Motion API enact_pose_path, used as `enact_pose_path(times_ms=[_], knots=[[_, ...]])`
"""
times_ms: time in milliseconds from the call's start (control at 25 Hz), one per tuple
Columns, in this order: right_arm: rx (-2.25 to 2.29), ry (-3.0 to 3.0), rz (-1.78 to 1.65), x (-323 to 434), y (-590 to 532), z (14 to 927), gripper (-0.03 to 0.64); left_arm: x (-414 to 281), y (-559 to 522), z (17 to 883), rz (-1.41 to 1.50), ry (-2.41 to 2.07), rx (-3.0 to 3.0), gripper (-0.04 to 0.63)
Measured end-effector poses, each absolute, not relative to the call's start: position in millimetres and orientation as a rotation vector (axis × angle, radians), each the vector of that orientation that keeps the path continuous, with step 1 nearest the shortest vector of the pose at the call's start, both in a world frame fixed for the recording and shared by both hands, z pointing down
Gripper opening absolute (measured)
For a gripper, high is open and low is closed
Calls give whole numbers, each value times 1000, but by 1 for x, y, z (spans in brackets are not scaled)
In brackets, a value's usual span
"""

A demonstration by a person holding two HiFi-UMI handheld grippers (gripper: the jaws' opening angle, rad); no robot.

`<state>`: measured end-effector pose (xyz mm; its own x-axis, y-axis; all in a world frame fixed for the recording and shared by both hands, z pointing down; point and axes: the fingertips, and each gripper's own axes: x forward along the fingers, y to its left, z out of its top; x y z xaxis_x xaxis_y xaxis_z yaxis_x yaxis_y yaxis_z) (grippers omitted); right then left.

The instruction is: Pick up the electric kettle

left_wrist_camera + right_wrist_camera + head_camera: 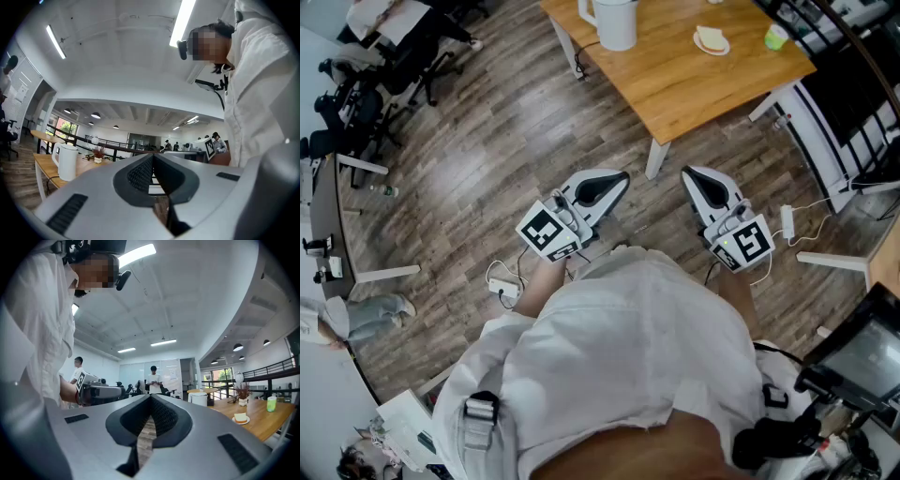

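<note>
Floorboards [487, 169] fill most of the head view, and a wooden table [694, 89] stands at the upper right of that frame, with nothing of the task done on it yet. Below, the person's white shirt [619, 347] takes up the lower middle. The left gripper [622, 176] and right gripper [688, 172] reach out from it over the floor near the centre, both pointing toward the table but well apart from it. Each gripper's own view shows its jaws pressed together with nothing between them, only floor showing below the pads. The kettle [614, 21], white with its handle on the left, stands upright at the table's near left corner, cut off by the top edge of the head view. It shows small at the lower left of the left gripper view and as a small white shape right of centre in the right gripper view. It looks untouched. Further right on the table lie a small plate [711, 40] with bread and a green cup [776, 36]. By this reading the task has barely begun: the approach, opening a claw, closing on the handle and the lift are all left.
</note>
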<state>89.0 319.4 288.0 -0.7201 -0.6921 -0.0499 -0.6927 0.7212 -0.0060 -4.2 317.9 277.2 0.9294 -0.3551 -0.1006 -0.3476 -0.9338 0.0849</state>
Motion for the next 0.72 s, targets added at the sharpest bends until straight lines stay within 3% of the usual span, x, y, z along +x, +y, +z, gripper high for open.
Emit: enact_pose_path(times_ms=[720], knots=[[-1165, 2863, 4, 86, 319, 288, 11, -5, 319, 275, -173, -530, 3015, 8]])
